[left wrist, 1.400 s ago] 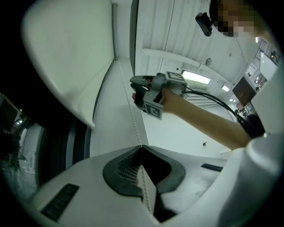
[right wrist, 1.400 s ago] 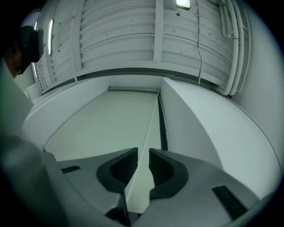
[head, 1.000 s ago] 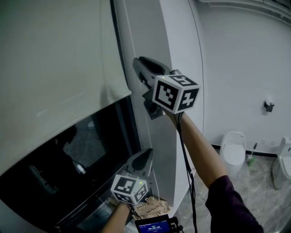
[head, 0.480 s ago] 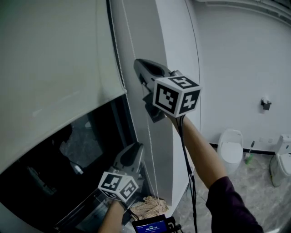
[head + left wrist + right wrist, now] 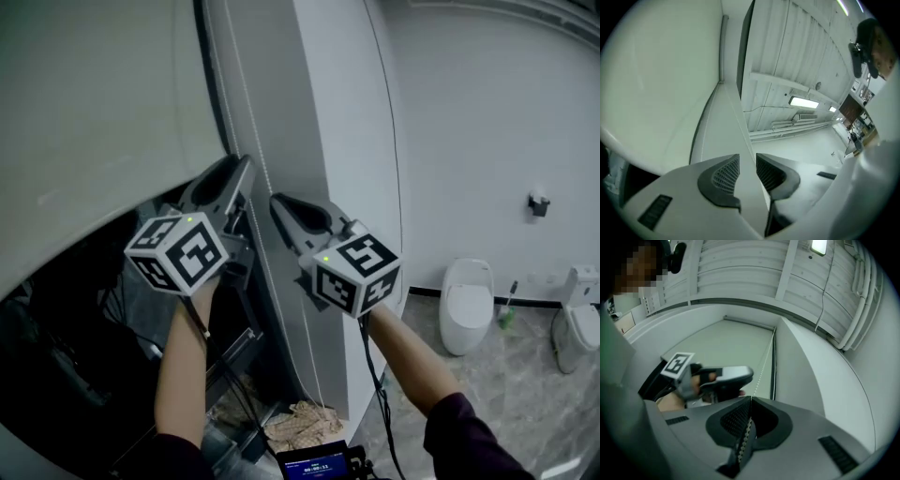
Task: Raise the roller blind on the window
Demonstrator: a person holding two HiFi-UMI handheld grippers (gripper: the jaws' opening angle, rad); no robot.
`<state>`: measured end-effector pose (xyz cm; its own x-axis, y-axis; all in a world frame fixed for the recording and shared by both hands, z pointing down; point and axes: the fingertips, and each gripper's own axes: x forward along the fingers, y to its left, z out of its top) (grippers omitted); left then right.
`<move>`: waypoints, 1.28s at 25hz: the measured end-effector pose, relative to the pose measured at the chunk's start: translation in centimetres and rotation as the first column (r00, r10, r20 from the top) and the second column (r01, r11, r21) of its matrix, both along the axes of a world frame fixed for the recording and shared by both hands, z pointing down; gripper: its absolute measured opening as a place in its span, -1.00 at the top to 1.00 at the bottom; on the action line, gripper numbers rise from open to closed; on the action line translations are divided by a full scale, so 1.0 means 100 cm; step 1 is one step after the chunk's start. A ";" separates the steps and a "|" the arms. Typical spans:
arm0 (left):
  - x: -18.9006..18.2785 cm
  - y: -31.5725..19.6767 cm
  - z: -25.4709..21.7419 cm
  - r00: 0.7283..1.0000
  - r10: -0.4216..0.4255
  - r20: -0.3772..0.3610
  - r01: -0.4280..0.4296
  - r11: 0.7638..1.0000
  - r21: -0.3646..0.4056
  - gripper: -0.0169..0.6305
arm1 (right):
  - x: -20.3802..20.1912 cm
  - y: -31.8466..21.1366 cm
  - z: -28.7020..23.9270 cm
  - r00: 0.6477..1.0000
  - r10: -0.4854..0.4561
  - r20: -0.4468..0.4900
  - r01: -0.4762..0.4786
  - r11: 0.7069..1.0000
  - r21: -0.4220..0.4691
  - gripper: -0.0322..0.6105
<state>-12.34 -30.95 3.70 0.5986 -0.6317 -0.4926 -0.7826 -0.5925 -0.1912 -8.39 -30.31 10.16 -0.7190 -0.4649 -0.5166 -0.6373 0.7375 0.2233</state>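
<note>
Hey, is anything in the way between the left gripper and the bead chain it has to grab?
Nothing visible. The left gripper, jaws just opened and pressing on nothing, sits right beside the bead chain. The right gripper, just closed, grips that chain alongside it.

Blind [image 5: 94, 122]: pale grey-green fabric, partly raised. It fills the head view from 9 to 12 o'clock, and its hem slants down toward 9. Window [image 5: 56, 356]: dark glass bared under the hem, around 8 o'clock. Chain [image 5: 246, 98]: thin white bead chain just right of the blind's edge. It drops taut from 12 toward 6 o'clock, pinched between the closed jaws of the right gripper [image 5: 750, 401].
</note>
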 end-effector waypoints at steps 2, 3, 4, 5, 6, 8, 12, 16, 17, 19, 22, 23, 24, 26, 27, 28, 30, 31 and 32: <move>0.009 -0.008 -0.017 1.000 0.028 -0.003 -0.028 0.999 -0.018 0.69 | 0.000 0.004 0.021 1.000 -0.001 -0.020 0.000 1.000 -0.013 0.86; 0.013 -0.010 -0.025 0.999 0.033 -0.003 -0.033 0.999 -0.021 0.69 | 0.003 0.005 0.032 1.000 -0.001 -0.025 0.001 1.000 -0.018 0.86; 0.018 -0.011 -0.032 0.999 0.033 -0.001 -0.033 0.999 -0.021 0.69 | 0.006 0.005 0.042 1.000 -0.002 -0.028 0.001 1.000 -0.024 0.86; 0.024 -0.013 -0.038 0.999 0.032 0.003 -0.032 0.999 -0.022 0.69 | 0.009 0.005 0.053 1.000 -0.003 -0.029 0.002 1.000 -0.030 0.86; 0.028 -0.014 -0.043 1.000 0.030 0.008 -0.030 0.999 -0.023 0.69 | 0.012 0.006 0.065 0.999 -0.005 -0.032 0.003 0.999 -0.039 0.86; 0.032 -0.016 -0.046 1.000 0.016 0.015 -0.015 0.999 -0.032 0.69 | 0.014 0.010 0.091 0.999 -0.014 -0.042 0.011 0.998 -0.060 0.86; 0.030 -0.021 -0.045 0.999 -0.026 0.021 0.027 0.998 -0.053 0.69 | 0.013 0.021 0.125 0.998 -0.030 -0.058 0.025 0.996 -0.081 0.86; 0.021 -0.018 -0.046 0.998 -0.065 -0.008 0.065 0.998 -0.020 0.89 | 0.017 0.020 0.124 0.998 -0.040 -0.052 0.034 0.994 -0.104 0.86; 0.019 -0.015 -0.046 0.997 -0.076 -0.014 0.076 0.997 -0.005 0.89 | 0.017 0.019 0.123 0.997 -0.043 -0.057 0.037 0.994 -0.100 0.86; 0.015 -0.007 -0.046 0.996 -0.091 -0.022 0.092 0.996 0.022 0.89 | 0.020 0.016 0.118 0.997 -0.041 -0.064 0.036 0.997 -0.072 0.85; 0.012 0.005 -0.039 0.994 -0.112 0.002 0.112 0.992 0.050 0.89 | 0.027 0.008 0.093 0.996 -0.083 -0.011 0.082 0.994 -0.069 0.84; 0.011 0.006 -0.034 0.993 -0.119 0.017 0.118 0.992 0.052 0.89 | 0.029 0.006 0.079 0.994 -0.108 0.020 0.109 0.991 -0.074 0.77; 0.009 0.006 -0.028 0.992 -0.125 0.031 0.123 0.991 0.052 0.89 | 0.031 0.004 0.064 0.990 -0.130 0.047 0.133 0.988 -0.077 0.73; 0.006 0.006 -0.012 0.991 -0.126 0.050 0.124 0.991 0.048 0.89 | 0.032 0.003 0.034 0.982 -0.169 0.082 0.175 0.981 -0.080 0.67; 0.006 0.008 -0.005 0.991 -0.123 0.056 0.120 0.992 0.047 0.89 | 0.031 0.004 0.019 0.978 -0.188 0.094 0.196 0.977 -0.079 0.67; 0.005 0.010 0.003 0.991 -0.120 0.064 0.117 0.992 0.048 0.89 | 0.030 0.003 0.005 0.972 -0.208 0.107 0.216 0.973 -0.076 0.66; 0.006 0.016 0.019 0.989 -0.119 0.086 0.115 0.992 0.056 0.89 | 0.027 0.002 -0.021 0.962 -0.241 0.131 0.251 0.966 -0.063 0.66; 0.008 0.019 0.028 0.988 -0.118 0.095 0.113 0.992 0.059 0.89 | 0.025 0.002 -0.032 0.957 -0.253 0.141 0.263 0.963 -0.056 0.66; 0.010 0.022 0.037 0.988 -0.113 0.101 0.107 0.992 0.059 0.89 | 0.023 0.003 -0.043 0.954 -0.263 0.146 0.273 0.961 -0.051 0.66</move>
<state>-11.32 -28.71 7.39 0.5767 -0.6711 -0.4659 -0.8166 -0.4905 -0.3042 -6.12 -30.03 5.91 -0.7473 -0.3032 -0.5913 -0.4348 0.8960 0.0900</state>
